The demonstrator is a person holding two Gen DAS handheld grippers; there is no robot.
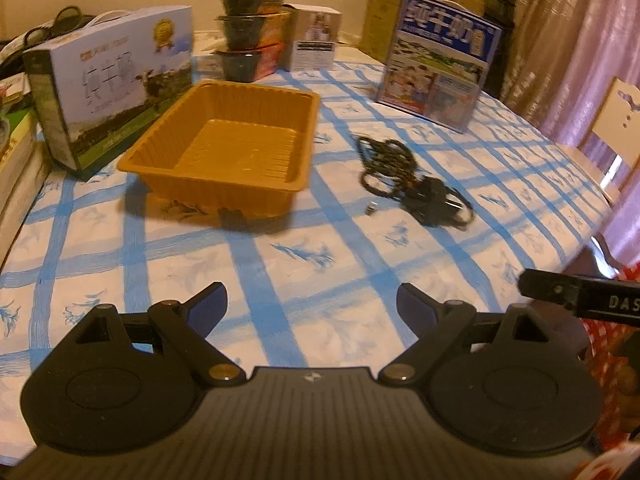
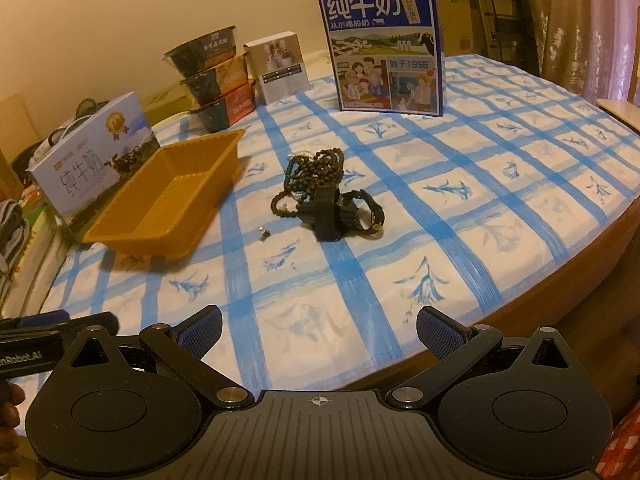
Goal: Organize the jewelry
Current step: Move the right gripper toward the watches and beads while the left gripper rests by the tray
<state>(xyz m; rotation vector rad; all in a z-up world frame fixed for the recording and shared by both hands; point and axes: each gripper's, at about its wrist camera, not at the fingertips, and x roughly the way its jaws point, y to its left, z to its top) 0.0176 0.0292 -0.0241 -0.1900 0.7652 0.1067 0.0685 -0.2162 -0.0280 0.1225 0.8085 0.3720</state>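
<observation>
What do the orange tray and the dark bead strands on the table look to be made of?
Orange tray: looks like thin moulded plastic, glossy; its walls and floor are ribbed and the floor shows glare. It holds nothing.

Bead strands: small round beads, dark brown-green with a dull sheen; possibly wood or stone, but the views cannot settle which. They lie piled against a black strap-like item on the checked tablecloth.

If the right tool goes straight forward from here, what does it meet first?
Probably the jewelry pile: dark bead strands and a watch lie on the tablecloth almost centered ahead of the open right tool. Only bare cloth lies between, though depth is unclear.
</observation>
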